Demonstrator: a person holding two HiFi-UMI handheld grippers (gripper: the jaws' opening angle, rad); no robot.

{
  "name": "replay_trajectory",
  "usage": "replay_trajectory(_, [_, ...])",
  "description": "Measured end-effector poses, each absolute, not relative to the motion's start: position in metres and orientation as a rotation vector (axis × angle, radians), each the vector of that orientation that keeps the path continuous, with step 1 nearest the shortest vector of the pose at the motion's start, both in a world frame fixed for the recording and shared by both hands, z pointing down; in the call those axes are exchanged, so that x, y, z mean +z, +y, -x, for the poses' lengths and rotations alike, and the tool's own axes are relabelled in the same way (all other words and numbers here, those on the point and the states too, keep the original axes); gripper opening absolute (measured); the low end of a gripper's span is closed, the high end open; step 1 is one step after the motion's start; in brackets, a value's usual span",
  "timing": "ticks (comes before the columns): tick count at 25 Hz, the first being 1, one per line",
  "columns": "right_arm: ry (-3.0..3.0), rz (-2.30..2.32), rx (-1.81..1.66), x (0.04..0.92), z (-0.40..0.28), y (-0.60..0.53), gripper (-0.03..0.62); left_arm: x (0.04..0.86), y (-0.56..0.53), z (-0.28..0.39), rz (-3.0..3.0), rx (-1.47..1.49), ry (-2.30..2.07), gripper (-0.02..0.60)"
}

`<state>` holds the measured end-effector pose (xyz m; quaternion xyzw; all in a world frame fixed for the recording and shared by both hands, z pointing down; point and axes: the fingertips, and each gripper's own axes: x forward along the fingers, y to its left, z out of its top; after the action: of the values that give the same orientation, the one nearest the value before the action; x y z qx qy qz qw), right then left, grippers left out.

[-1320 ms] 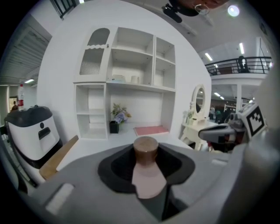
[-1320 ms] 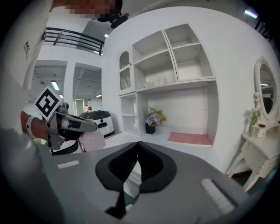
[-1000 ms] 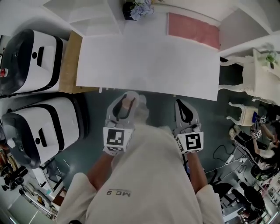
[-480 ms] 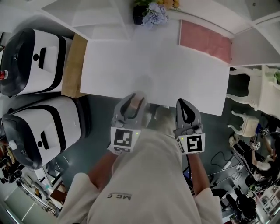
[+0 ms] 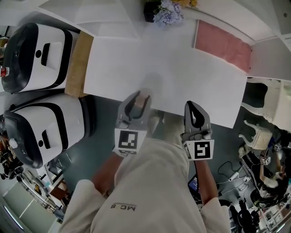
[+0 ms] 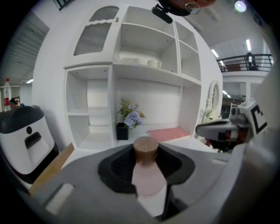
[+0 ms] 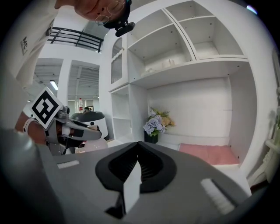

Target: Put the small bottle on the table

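Observation:
The small pink bottle (image 6: pixel 148 176) with a brown cap (image 6: pixel 145 148) stands upright between the jaws of my left gripper (image 5: pixel 136 103), which is shut on it. In the head view the bottle (image 5: pixel 142 100) hangs at the front edge of the white table (image 5: pixel 173 68), above its surface. My right gripper (image 5: pixel 195 114) is level with it on the right, just short of the table's edge, jaws closed with nothing between them. In the right gripper view the left gripper (image 7: pixel 70 131) with the bottle shows at the left.
On the table's far side are a pink mat (image 5: pixel 223 41) and a dark pot of flowers (image 5: pixel 166 10), with white shelves behind. A wooden board (image 5: pixel 78 61) borders the table's left end. Two large white-and-black machines (image 5: pixel 41 50) (image 5: pixel 41 132) stand left. A white chair (image 5: pixel 261 132) is right.
Both grippers and the person have come forward towards the table. The left gripper, still holding the bottle, now reaches the table's front edge; the right gripper has kept level with it.

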<state>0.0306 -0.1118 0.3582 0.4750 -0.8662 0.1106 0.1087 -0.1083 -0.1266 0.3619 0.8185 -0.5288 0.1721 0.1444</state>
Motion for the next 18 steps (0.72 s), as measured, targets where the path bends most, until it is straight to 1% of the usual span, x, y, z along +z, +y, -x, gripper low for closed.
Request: replay_trajectory(18, [-2.557,-1.381,0.382,0.44,-0.056,-0.164,-0.005,0.449,-0.208,0.084,-2.337,0.474,-1.62,0.133])
